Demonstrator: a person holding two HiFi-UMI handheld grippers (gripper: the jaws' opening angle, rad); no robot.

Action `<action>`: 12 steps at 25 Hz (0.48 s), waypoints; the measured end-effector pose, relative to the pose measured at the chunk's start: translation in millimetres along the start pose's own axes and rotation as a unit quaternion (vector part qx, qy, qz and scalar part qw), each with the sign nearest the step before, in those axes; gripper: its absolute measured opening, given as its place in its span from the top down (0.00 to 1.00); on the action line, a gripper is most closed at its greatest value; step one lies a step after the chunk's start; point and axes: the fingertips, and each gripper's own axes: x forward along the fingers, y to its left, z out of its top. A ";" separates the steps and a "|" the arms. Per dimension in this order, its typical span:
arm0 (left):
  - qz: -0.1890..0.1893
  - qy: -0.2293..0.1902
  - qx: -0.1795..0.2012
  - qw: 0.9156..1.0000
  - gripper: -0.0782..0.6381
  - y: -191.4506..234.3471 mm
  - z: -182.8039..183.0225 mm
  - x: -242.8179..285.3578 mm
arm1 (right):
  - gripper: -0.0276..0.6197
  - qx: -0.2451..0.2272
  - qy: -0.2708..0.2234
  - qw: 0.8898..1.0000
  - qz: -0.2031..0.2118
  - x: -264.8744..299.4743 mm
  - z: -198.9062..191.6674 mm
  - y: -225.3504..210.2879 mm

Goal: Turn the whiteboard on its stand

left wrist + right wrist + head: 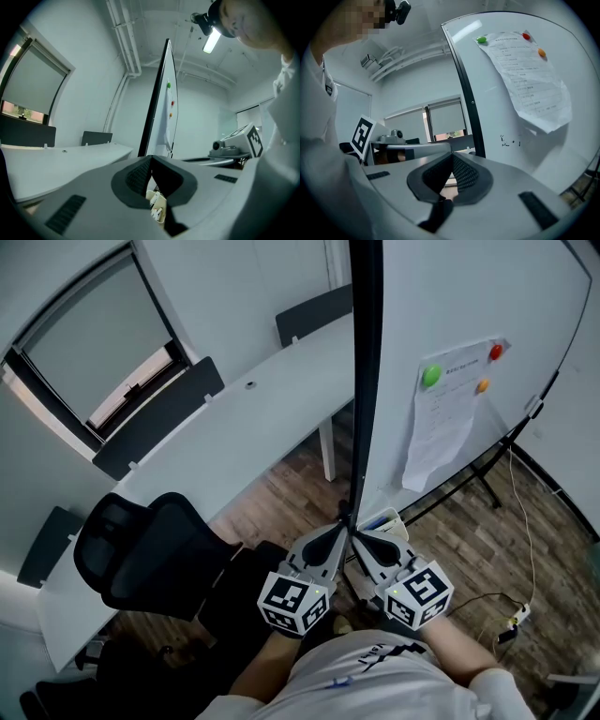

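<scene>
The whiteboard (469,296) stands edge-on in front of me, its black frame edge (364,381) running straight down. A sheet of paper (441,418) hangs on its right face under a green (430,375), a red (495,352) and an orange magnet (482,385). My left gripper (342,531) and right gripper (361,535) sit side by side at the board's lower edge, one on each side. Both are shut with nothing between the pads. In the left gripper view the board (161,93) rises just past the shut tips (151,159). In the right gripper view its face (525,140) fills the right behind the tips (452,155).
A pen tray (384,519) sits at the board's foot. The stand's black legs (478,474) spread over the wood floor, near a cable and power strip (516,615). At left are a long white table (234,427), a black office chair (150,549) and a window (94,343).
</scene>
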 end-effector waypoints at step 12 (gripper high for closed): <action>0.006 -0.006 -0.001 1.000 0.87 0.1 3.5 2.4 | 0.94 -0.006 -0.002 1.000 -0.006 0.1 4.6 -3.9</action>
